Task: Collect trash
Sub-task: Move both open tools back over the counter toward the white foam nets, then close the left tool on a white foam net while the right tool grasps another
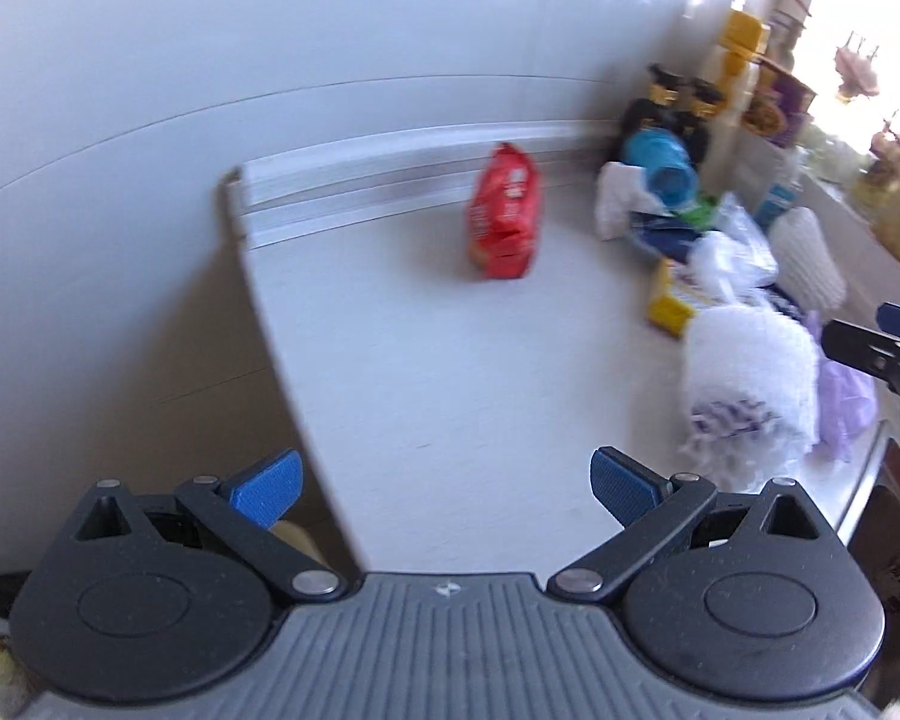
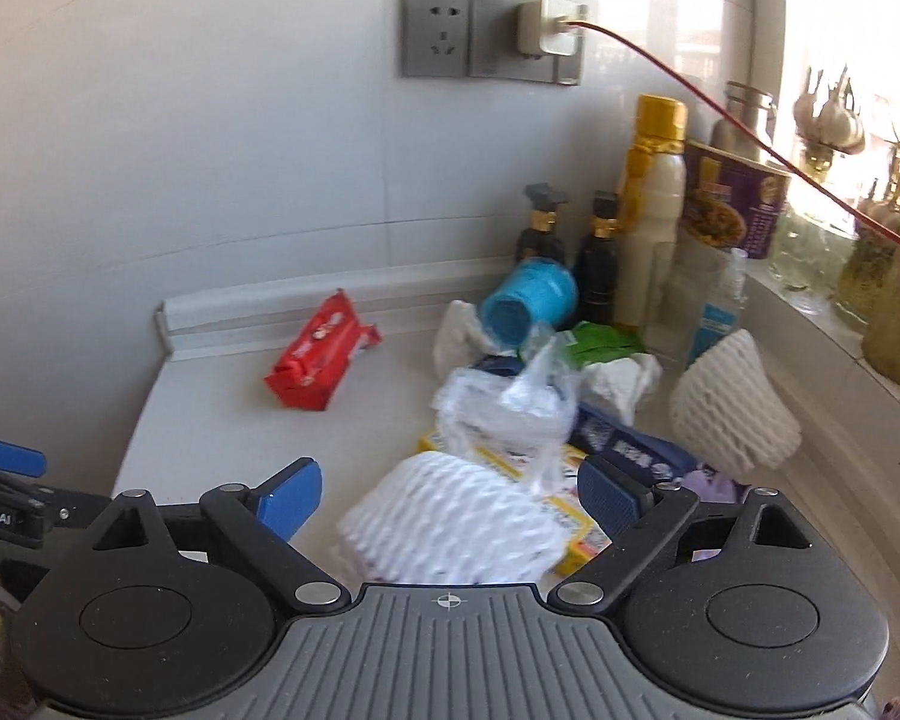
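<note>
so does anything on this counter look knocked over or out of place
The blue cup lies tipped on its side, its mouth facing forward, resting on the wrapper pile by the dark bottles. The red snack packet lies alone near the wall.

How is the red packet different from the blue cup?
The red packet is flat and boxy; the blue cup is round. The packet lies alone near the wall, while the cup is tipped on its side atop the pile, its open mouth showing. Both sit on the white counter.
</note>
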A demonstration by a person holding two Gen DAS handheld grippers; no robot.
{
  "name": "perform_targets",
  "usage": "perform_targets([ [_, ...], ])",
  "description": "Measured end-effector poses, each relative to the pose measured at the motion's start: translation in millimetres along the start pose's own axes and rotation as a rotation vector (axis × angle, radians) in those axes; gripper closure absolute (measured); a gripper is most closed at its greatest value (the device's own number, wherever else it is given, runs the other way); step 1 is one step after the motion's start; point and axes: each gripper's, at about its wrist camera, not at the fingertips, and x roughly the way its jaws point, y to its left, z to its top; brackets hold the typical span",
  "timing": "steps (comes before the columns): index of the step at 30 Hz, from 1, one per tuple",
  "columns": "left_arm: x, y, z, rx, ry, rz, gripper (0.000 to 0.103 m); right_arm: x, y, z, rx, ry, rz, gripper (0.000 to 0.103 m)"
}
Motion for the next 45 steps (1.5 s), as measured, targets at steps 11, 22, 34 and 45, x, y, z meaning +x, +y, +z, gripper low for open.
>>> perform_targets([
  [11,11.0,-88.1,19.7,0.111,-0.057,-0.198,0.001,34.2,-98.9,3.9,0.063,-0.024,-0.177,0.006],
  [22,41.7,-127.1,30.5,0.099,-0.035,-0.292,0.002,99.3,-144.3,10.2,0.032,0.008,-0.253,0.005],
  [34,59.4,-132.9,30.6,0.081,-0.009,-0.267,0.012,142.8,-157.7,14.4,-0.049,0.074,-0.278,0.005],
  [45,64.2,-131.6,29.3,0.065,0.001,-0.23,0.035,160.8,-164.1,15.2,-0.078,0.077,-0.281,0.009],
])
